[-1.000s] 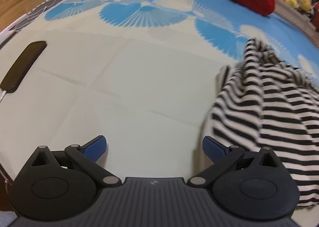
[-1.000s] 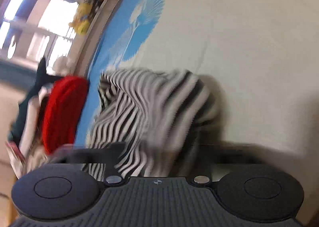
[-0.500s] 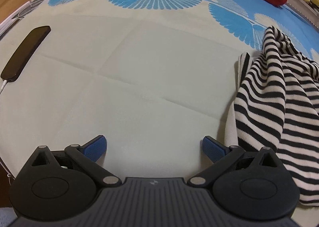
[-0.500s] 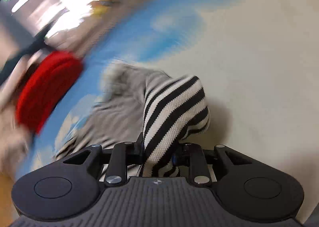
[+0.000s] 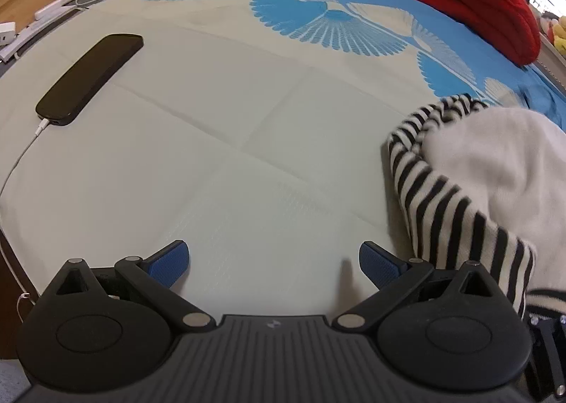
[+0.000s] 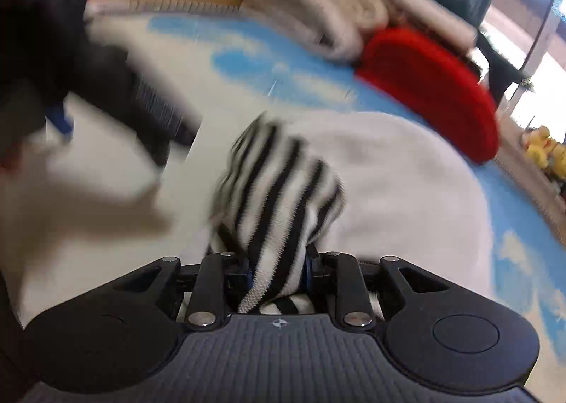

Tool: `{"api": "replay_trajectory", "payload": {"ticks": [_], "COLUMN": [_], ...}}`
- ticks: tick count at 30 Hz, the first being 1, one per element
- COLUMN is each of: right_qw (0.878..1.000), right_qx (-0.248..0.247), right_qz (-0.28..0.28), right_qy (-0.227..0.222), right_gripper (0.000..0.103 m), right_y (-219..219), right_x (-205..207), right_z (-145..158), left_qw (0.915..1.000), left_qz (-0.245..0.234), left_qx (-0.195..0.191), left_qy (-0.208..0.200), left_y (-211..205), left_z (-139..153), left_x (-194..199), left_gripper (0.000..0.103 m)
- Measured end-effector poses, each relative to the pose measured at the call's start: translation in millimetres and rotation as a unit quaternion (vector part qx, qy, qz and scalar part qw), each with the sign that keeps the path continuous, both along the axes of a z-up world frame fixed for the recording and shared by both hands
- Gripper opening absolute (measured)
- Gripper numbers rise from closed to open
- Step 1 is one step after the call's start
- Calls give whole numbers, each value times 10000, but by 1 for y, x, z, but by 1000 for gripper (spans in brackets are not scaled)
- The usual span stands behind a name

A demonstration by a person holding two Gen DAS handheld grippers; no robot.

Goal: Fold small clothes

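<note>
No legible text, number or brand name is found in either view. The only mark is a small pale emblem moulded at the centre of the ribbed housing of the left gripper and of the right gripper; it carries no readable letters. The phone near the bed's left edge shows a blank dark face.

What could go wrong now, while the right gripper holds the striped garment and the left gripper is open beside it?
1. The right gripper pinches a bunched wad of the striped garment, so several layers may be caught and the fold could come out uneven.
2. The left gripper is open and holds nothing, so the loose fabric may slump or twist before it gets a corner.
3. The phone and its cable lie on the bedsheet; a wide sweep could snag them.
</note>
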State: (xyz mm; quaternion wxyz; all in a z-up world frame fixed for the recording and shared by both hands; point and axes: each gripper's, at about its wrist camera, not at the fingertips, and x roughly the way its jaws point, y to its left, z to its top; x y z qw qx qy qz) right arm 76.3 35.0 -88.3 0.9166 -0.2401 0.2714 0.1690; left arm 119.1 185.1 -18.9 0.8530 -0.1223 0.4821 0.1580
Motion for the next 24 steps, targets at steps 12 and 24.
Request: {"api": "replay_trajectory", "payload": {"ticks": [12, 24], "right_qw": [9987, 9853], "right_qx": [208, 1463], "right_qz": [347, -872], "right_qy": [-313, -161], "right_gripper": [76, 50], "right_y": [-34, -125], "right_x": [-50, -28], "right_z": [26, 70], "left_qw": [9986, 9880], "left_qz": [-261, -986], "left_qx": [-322, -499], "left_qy": [-343, -1076], "left_y": [-7, -60], "left_z": [9, 36], "left_x": [-5, 4], "left_gripper": [103, 103]}}
